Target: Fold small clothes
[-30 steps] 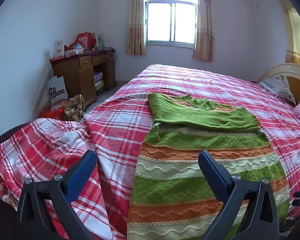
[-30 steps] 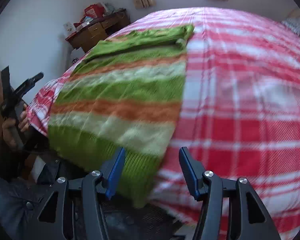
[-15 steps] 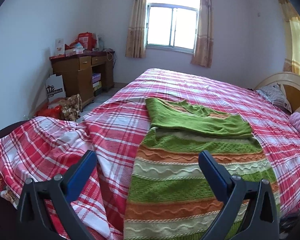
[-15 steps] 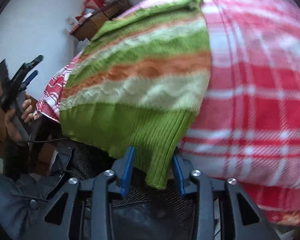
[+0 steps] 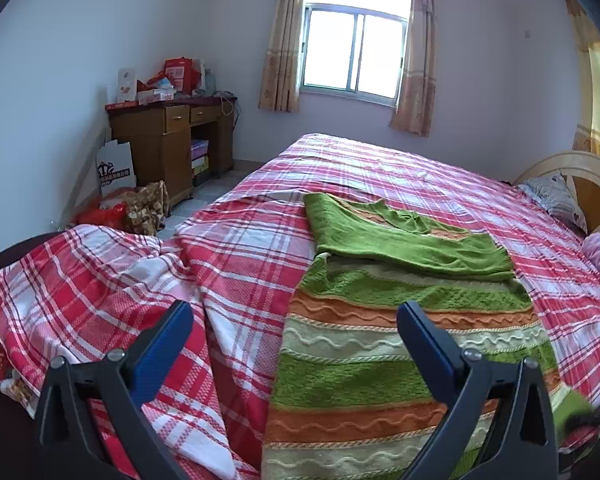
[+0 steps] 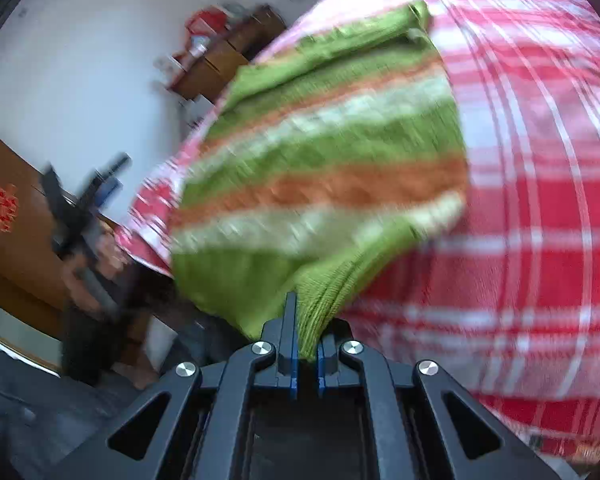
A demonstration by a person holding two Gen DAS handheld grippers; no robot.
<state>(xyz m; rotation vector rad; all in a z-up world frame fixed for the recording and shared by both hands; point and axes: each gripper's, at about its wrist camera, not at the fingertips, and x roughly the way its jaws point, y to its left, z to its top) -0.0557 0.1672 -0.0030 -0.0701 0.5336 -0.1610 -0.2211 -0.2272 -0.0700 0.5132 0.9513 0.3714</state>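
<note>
Pinching the green hem of the striped knit sweater (image 6: 320, 184): right gripper (image 6: 305, 354), fingers pressed together on the fabric, hem bunched between them. Sweater lies on the red plaid bedspread (image 5: 240, 264), sleeves folded across its far end. Left gripper (image 5: 296, 320) fingers spread wide, empty, sweater ahead of the right fingertip.
</note>
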